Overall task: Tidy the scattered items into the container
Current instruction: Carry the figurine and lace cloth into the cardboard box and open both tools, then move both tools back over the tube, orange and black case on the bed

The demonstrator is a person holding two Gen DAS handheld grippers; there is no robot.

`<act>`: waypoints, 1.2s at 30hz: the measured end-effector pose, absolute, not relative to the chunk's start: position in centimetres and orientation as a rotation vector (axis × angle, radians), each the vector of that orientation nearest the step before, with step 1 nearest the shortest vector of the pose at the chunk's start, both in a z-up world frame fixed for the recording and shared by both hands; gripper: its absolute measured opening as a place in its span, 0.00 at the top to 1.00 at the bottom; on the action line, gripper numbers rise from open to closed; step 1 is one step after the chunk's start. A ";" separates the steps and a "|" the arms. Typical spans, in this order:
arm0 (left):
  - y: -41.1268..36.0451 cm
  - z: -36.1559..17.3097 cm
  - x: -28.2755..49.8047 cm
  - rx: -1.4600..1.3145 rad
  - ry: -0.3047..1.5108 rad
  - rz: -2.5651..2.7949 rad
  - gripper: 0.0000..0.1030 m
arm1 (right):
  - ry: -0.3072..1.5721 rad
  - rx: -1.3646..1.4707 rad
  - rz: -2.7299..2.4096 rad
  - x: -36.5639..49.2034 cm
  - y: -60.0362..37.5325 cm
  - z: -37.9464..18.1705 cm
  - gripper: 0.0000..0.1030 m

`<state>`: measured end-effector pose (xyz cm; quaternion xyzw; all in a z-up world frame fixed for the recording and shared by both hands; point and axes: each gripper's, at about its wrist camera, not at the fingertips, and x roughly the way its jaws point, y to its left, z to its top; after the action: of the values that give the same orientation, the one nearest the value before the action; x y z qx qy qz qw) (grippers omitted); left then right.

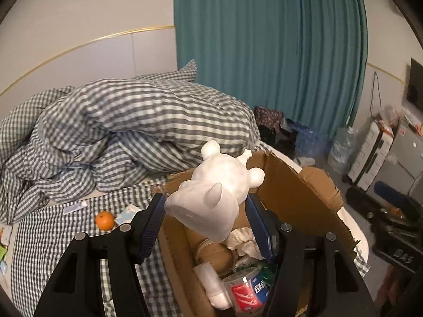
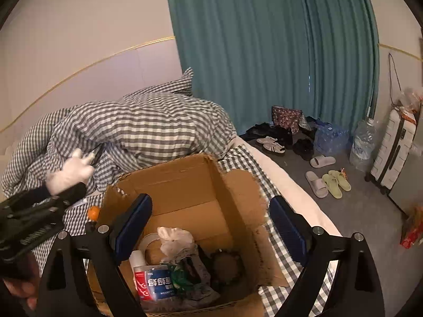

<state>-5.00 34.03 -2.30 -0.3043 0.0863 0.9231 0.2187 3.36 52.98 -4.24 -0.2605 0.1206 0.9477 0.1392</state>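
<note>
While the left claw (image 1: 203, 216) gripped a white toy (image 1: 214, 187) above the box (image 1: 298, 192) on the bed, the right claw (image 2: 211, 227) hung wide, empty, over the box. Next: lower, release toy inside; orange (image 1: 105, 220) remained on bed.

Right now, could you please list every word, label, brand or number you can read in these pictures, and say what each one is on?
Nothing reads cleanly.
Can in the box: large white characters on a blue panel beside a red panel, too blurred to quote.
Same can from the left wrist: white swirl on red, white characters on blue, not legible.
Water jug label: too small.
Red packet on the floor: blurred.
</note>
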 end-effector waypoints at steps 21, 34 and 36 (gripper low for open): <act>33.2 -1.2 -5.5 -0.829 0.259 2.598 0.00 | 0.382 -0.752 2.736 4.3 52.4 -3.5 0.11; 23.1 2.0 -4.7 -0.784 0.189 2.746 0.00 | 0.285 -0.707 2.833 3.7 44.1 0.0 0.07; 21.0 2.5 -4.6 -0.778 0.170 2.774 0.00 | 0.264 -0.704 2.853 3.4 42.4 0.6 0.07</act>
<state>-4.58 20.96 2.49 -0.2674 0.0585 0.9533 0.1275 3.42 42.44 0.56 -0.2375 0.0889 0.9626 0.0953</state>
